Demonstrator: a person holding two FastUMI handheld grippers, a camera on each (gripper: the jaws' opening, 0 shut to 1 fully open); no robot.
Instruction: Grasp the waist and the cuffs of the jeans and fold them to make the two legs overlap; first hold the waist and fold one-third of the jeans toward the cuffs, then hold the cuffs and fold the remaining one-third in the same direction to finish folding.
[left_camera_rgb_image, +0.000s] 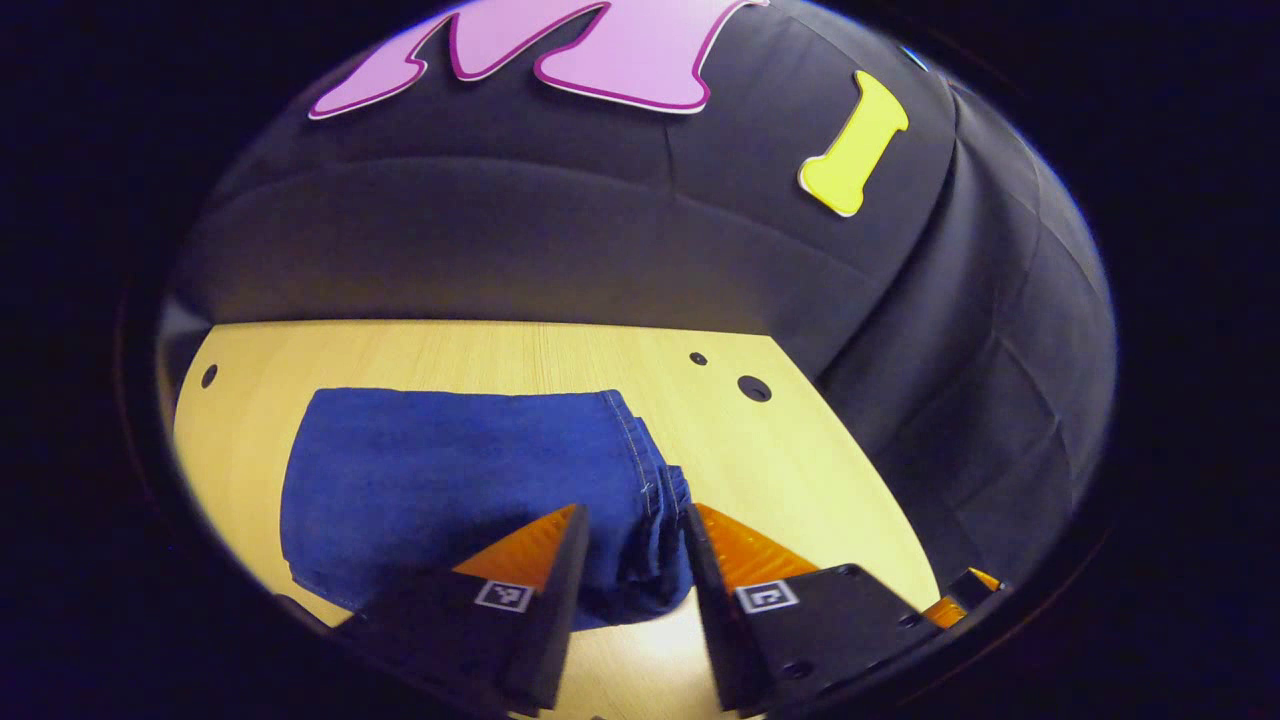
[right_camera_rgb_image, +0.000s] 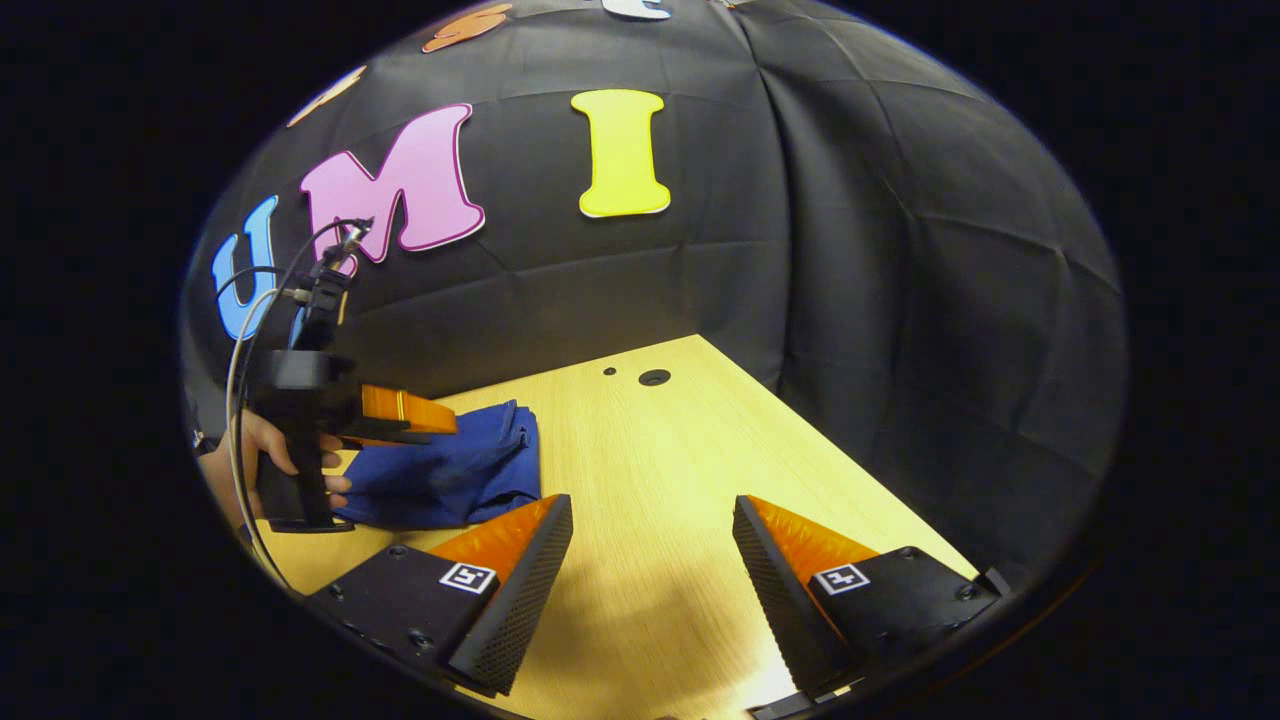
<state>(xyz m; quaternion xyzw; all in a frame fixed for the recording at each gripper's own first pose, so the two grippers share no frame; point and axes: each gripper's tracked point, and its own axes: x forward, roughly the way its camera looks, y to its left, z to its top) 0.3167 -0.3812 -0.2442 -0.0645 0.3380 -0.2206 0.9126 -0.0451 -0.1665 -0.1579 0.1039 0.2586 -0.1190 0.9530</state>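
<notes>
The blue jeans (left_camera_rgb_image: 450, 480) lie folded into a compact rectangle on the wooden table (left_camera_rgb_image: 780, 460), stitched hem edges stacked along the right side. My left gripper (left_camera_rgb_image: 635, 512) hovers open above that right edge, the fabric showing in the gap between its orange fingers and not pinched. In the right gripper view the jeans (right_camera_rgb_image: 450, 470) sit at the left, and a hand (right_camera_rgb_image: 265, 445) holds the left gripper (right_camera_rgb_image: 450, 425) just over them. My right gripper (right_camera_rgb_image: 653, 500) is open over bare table (right_camera_rgb_image: 660, 450), to the right of the jeans, with nothing between its fingers.
The black cloth wall rises close behind the table and along its right side. A few round holes (left_camera_rgb_image: 754, 388) mark the tabletop near the far right corner (right_camera_rgb_image: 654, 377). Cables (right_camera_rgb_image: 240, 340) loop from the left gripper's handle.
</notes>
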